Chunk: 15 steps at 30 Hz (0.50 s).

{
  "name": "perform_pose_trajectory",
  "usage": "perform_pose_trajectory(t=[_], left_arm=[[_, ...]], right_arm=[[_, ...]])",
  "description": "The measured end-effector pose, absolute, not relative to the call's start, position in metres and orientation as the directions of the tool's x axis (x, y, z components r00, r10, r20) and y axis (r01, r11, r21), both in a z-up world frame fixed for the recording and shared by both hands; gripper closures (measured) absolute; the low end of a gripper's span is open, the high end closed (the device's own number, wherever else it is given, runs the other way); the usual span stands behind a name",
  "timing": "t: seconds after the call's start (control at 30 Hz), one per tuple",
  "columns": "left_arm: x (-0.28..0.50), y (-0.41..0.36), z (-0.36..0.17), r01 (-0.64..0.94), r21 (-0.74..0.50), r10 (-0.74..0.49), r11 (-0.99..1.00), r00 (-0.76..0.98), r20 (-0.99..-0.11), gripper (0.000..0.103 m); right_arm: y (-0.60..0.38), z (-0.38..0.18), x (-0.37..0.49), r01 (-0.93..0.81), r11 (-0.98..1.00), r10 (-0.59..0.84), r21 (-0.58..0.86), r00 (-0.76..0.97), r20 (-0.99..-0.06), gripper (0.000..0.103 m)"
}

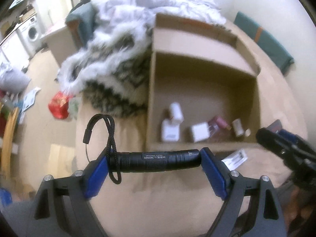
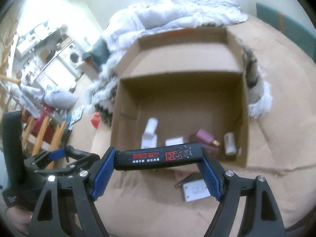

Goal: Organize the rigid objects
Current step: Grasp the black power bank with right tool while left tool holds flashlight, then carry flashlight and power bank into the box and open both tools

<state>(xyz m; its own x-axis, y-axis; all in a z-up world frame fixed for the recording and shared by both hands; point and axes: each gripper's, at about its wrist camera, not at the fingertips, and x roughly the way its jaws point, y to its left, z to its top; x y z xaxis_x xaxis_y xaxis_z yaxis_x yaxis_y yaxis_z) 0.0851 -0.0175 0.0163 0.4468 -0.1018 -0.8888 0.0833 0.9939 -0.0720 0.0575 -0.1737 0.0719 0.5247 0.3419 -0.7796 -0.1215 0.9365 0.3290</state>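
My left gripper (image 1: 156,158) is shut on a black flashlight (image 1: 158,161), gripped end to end between the blue pads, its wrist cord looping up at the left. My right gripper (image 2: 158,156) is shut on a black oblong pack with red print (image 2: 158,156), also clamped lengthwise. Both hang over the tan bedcover just in front of an open cardboard box (image 1: 197,90) (image 2: 177,98). On the box floor lie a white bottle (image 2: 151,129), a white carton (image 2: 173,141), a pink bottle (image 2: 205,136) and a cream tube (image 2: 230,144). The right gripper (image 1: 276,136) shows at the left view's right edge, and the left gripper (image 2: 67,154) at the right view's lower left.
A fluffy white and patterned blanket (image 1: 118,45) is piled behind and left of the box. A white card (image 2: 195,190) and a thin stick (image 2: 184,180) lie on the cover near the box front. A red bag (image 1: 58,106) and a wooden rack (image 2: 43,134) are on the floor at left.
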Motion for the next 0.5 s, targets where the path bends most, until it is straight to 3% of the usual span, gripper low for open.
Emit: perform_pose_trajectory(t=[0.23,0.5], left_arm=[[0.129,-0.038,0.029,0.162,-0.045,-0.119,0.986,0.482,-0.868,0.016],[0.167,-0.055,0.015,0.150,-0.067,-0.133,0.986,0.489,-0.862,0.016]], right_arm=[[-0.183,0.079,0.087,-0.050,0.926,0.342,0.374,0.527,-0.778,0.017],[-0.197,0.066,0.127,-0.005,0.927,0.323,0.375,0.519,-0.792,0.017]])
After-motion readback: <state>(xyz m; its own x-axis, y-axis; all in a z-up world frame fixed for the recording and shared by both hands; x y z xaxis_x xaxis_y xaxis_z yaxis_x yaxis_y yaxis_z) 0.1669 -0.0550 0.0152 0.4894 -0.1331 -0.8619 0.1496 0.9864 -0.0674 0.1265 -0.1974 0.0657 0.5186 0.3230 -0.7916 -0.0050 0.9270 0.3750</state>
